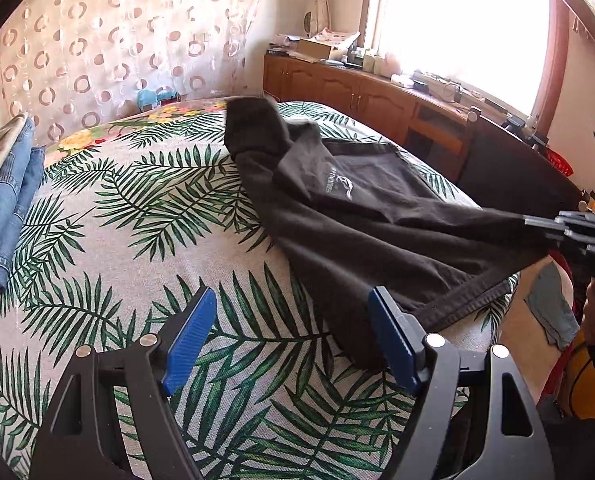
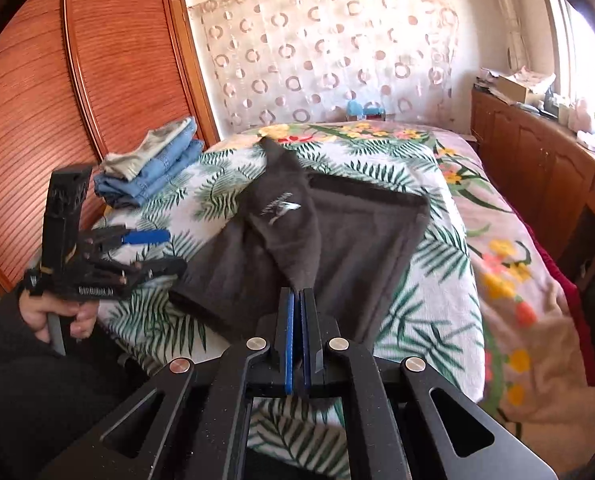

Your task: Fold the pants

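**Dark pants half-gathered on a leaf-print bed**

A bed (image 2: 449, 240) with a palm-leaf cover fills the room between a wooden wardrobe (image 2: 49, 120) and a low cabinet (image 1: 361, 92) under the window. The dark pants (image 1: 357, 208) lie crumpled across its middle, one edge pulled taut toward the right tongs (image 2: 297, 300), which pinch the fabric closed, probably to draw it flat. The left tongs (image 1: 293, 336) hover spread wide just beside the waistband hem, gripping nothing. Folded jeans (image 2: 157, 172) sit well apart by the wardrobe, out of the way.

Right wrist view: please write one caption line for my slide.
Right gripper shut on dark pants, left gripper open beside them.
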`<state>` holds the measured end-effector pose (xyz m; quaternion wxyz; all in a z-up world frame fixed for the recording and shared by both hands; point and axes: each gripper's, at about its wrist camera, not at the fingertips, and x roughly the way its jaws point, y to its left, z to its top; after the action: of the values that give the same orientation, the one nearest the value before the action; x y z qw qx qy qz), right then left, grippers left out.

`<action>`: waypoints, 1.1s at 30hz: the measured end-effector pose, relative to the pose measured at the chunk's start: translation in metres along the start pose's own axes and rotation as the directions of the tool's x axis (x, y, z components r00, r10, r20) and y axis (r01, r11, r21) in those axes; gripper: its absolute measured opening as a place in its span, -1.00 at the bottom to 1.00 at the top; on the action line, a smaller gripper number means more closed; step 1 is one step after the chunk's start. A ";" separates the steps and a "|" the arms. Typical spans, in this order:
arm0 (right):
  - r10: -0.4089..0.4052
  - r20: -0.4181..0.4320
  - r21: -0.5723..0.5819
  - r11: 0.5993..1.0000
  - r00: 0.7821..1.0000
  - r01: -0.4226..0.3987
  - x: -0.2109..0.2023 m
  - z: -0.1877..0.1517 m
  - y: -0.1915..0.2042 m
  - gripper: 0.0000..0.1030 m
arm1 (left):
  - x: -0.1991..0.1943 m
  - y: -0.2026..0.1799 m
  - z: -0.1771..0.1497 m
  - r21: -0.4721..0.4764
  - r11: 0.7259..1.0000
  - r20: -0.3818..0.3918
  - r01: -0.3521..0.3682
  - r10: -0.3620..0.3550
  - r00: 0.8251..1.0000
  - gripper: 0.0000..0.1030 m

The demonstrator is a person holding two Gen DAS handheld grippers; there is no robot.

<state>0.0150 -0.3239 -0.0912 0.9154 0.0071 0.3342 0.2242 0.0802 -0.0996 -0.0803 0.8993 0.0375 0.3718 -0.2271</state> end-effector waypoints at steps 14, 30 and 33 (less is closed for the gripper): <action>-0.054 -0.111 0.050 0.997 0.992 0.060 0.019 -0.018 -0.011 -0.95 | 0.015 -0.003 -0.006 0.005 1.000 -0.060 -0.011 0.012 0.998 0.53; -0.089 -0.031 0.030 0.995 0.996 0.090 0.005 0.000 -0.013 -0.64 | -0.002 0.008 0.001 -0.022 0.998 0.025 -0.063 0.064 0.998 0.53; -0.090 -0.014 0.031 0.995 0.996 0.090 0.011 0.010 -0.011 -0.45 | -0.008 0.014 0.004 -0.035 0.996 0.047 -0.080 0.081 0.996 0.53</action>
<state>0.0333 -0.3281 -0.0924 0.9223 0.0051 0.3433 0.1774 0.0838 -0.0849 -0.0736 0.9170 0.0320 0.3517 -0.1853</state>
